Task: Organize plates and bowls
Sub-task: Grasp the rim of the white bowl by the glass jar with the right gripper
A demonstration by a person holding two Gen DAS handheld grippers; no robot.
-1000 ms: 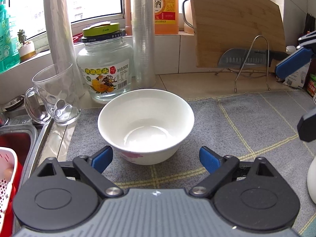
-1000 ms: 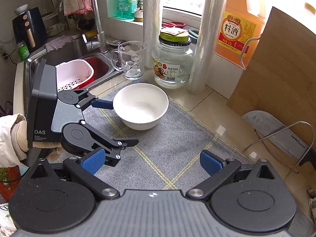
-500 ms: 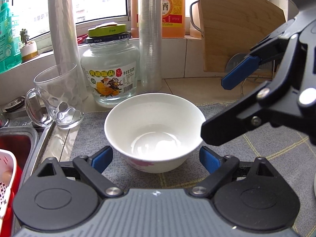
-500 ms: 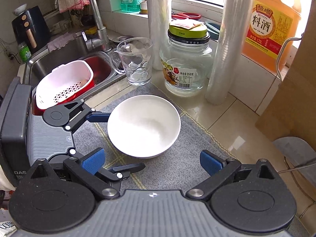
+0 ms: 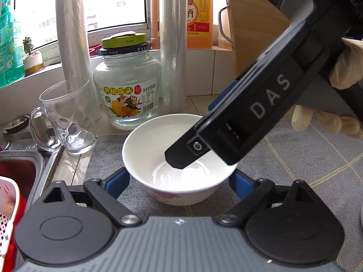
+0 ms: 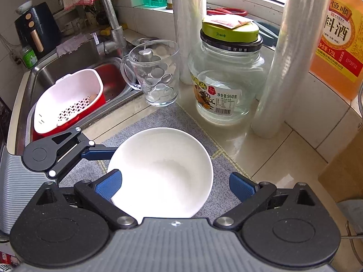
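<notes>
A white bowl with a pink flower print stands on the grey mat. My left gripper is open, with its blue pads on either side of the bowl's near wall. No squeeze shows. My right gripper hangs over the same bowl, jaws closing. Its left pad overlaps the rim and its right pad stands clear of the bowl. In the left wrist view its black housing, held by a gloved hand, covers the bowl's right side. The left gripper's finger reaches the bowl's left rim.
Close behind the bowl stand a glass mug, a lidded glass jar and two tall film rolls. A sink with a white colander in a red basin lies to the left. A cooking wine bottle and a cutting board stand behind.
My right gripper came in from the right and lower, ending over the bowl with its jaws slightly narrower. The bowl now sits nearer between the left pads.
</notes>
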